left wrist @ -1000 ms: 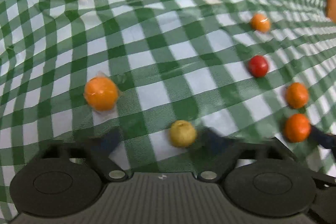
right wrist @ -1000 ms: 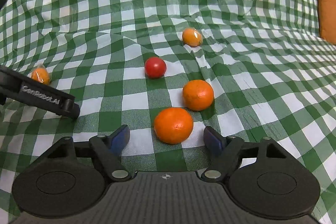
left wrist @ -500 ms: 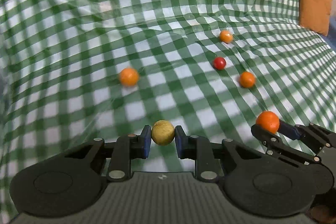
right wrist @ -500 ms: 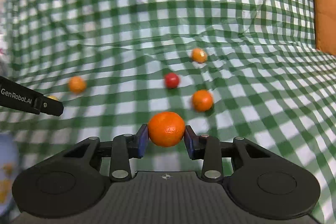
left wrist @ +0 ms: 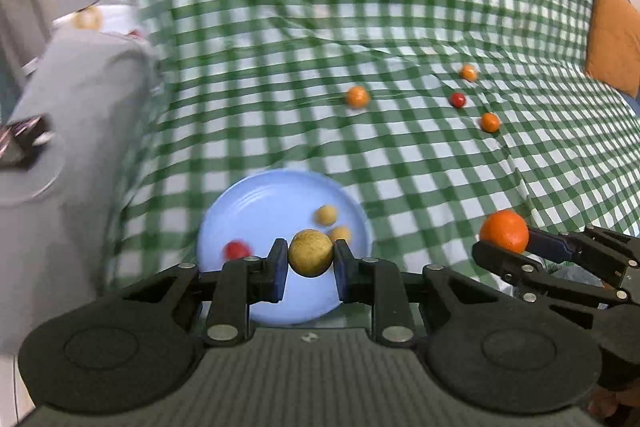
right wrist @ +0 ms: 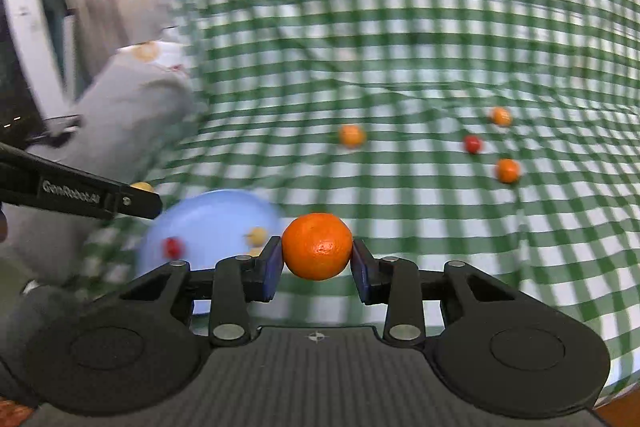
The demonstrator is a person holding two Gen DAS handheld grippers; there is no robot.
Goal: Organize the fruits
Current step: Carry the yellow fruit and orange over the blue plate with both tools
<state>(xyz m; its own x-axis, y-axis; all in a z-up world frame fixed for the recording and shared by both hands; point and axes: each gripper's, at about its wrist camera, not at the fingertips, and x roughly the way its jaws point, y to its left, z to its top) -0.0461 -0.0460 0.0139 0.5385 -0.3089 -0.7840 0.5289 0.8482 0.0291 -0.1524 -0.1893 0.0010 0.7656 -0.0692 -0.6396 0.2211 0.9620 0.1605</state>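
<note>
My left gripper (left wrist: 310, 254) is shut on a yellow fruit (left wrist: 310, 251) and holds it above a blue plate (left wrist: 256, 203). The plate holds two small yellow fruits (left wrist: 326, 215) and a red fruit (left wrist: 237, 250). My right gripper (right wrist: 317, 254) is shut on an orange (right wrist: 317, 245), held in the air just right of the plate (right wrist: 208, 219). It also shows in the left wrist view (left wrist: 505, 230). Three oranges (left wrist: 357, 96) and a red fruit (left wrist: 457, 100) lie on the green checked cloth (left wrist: 400, 27) farther back.
A grey cushion or sofa arm (left wrist: 72, 115) rises left of the plate. A brown cushion (left wrist: 612, 39) lies at the far right. The cloth ends at a near edge below the grippers.
Both grippers have pulled back and swung left with their fruits. The blue plate has come into view under the left gripper. The loose fruits now lie farther away.
</note>
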